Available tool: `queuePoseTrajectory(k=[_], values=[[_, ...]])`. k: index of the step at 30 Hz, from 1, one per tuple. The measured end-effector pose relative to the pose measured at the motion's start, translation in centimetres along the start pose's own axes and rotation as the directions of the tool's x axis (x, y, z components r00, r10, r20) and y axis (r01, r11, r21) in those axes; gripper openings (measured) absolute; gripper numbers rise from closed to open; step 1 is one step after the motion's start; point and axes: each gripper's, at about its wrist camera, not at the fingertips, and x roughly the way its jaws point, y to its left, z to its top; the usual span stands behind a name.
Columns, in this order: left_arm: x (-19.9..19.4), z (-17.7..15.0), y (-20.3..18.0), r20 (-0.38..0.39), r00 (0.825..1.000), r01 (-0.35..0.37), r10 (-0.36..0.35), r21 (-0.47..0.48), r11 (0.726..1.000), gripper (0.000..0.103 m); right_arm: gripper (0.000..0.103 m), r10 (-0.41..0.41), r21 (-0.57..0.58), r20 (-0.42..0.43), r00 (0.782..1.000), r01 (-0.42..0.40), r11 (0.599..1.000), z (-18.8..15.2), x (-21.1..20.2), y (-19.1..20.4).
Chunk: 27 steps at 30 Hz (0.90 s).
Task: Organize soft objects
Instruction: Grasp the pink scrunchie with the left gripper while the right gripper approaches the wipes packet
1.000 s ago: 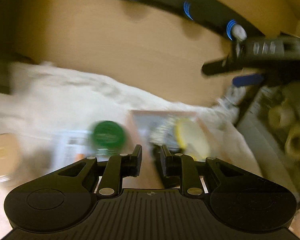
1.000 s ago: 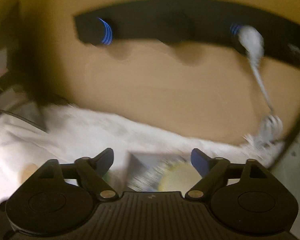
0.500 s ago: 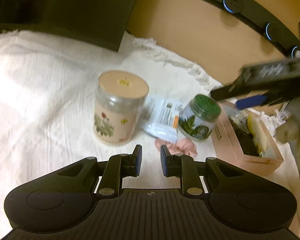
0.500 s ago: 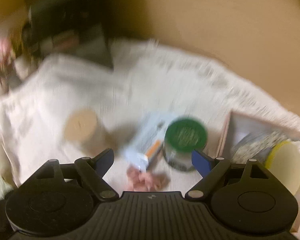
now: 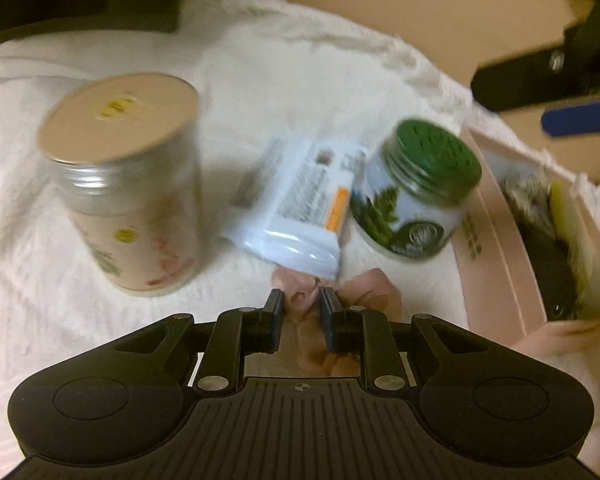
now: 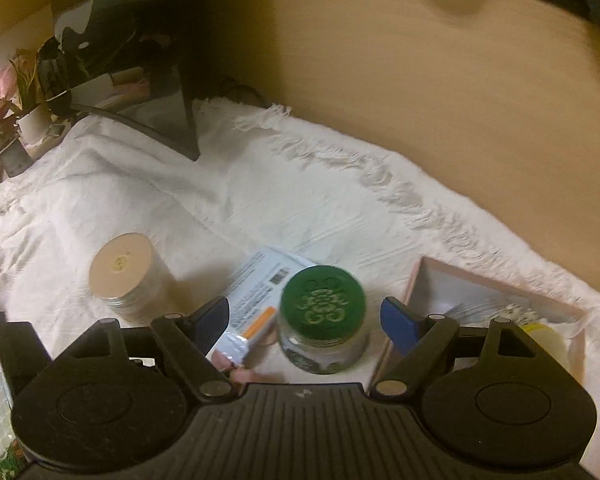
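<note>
Pink fabric, a crumpled soft scrap (image 5: pixel 342 294), lies on the white cloth (image 5: pixel 300 80) under my left gripper (image 5: pixel 301 304), whose fingers stand narrow around a fold of it; I cannot tell if they pinch it. My right gripper (image 6: pixel 304 320) is spread wide above the green-lidded jar (image 6: pixel 323 300). From that jar, the white tube (image 5: pixel 300 208) lies at nine o'clock, the pink box (image 5: pixel 500 248) at three, and the tan-lidded jar (image 5: pixel 128 200) further toward nine.
</note>
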Motion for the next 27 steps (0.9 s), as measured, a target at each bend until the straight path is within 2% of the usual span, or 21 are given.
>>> queuePoseTrajectory(k=[5,10,13,17,22,27], values=[[0.5,0.1,-0.4,0.007,1.0,0.01,-0.01,0.039,0.999,0.025,0.083,-0.018,-0.013,0.005,1.0,0.018,1.0,-0.1,0.4,-0.5],[0.2,-0.3,-0.5,0.023,0.999,0.029,-0.031,0.094,0.995,0.025,0.084,-0.009,0.028,-0.01,1.0,0.009,1.0,-0.2,0.6,-0.6],[-0.2,-0.9,-0.4,0.024,0.998,0.047,-0.05,0.113,0.992,0.019,0.084,0.051,0.081,-0.051,0.997,-0.047,0.996,-0.6,0.8,-0.3],[-1.6,-2.0,1.2,-0.009,0.995,0.104,-0.103,0.063,0.993,0.013,0.084,0.131,0.158,-0.102,0.986,-0.114,0.981,-1.2,2.0,0.7],[-4.3,-4.7,3.0,-0.019,0.993,0.118,-0.117,0.063,0.991,0.012,0.084,0.105,0.215,-0.135,0.985,-0.075,0.974,-2.6,4.6,2.8],[-6.4,-6.7,4.6,0.003,0.997,0.083,-0.083,0.055,0.995,0.012,0.084,0.051,0.224,-0.13,0.99,-0.021,0.974,-3.9,8.1,5.8]])
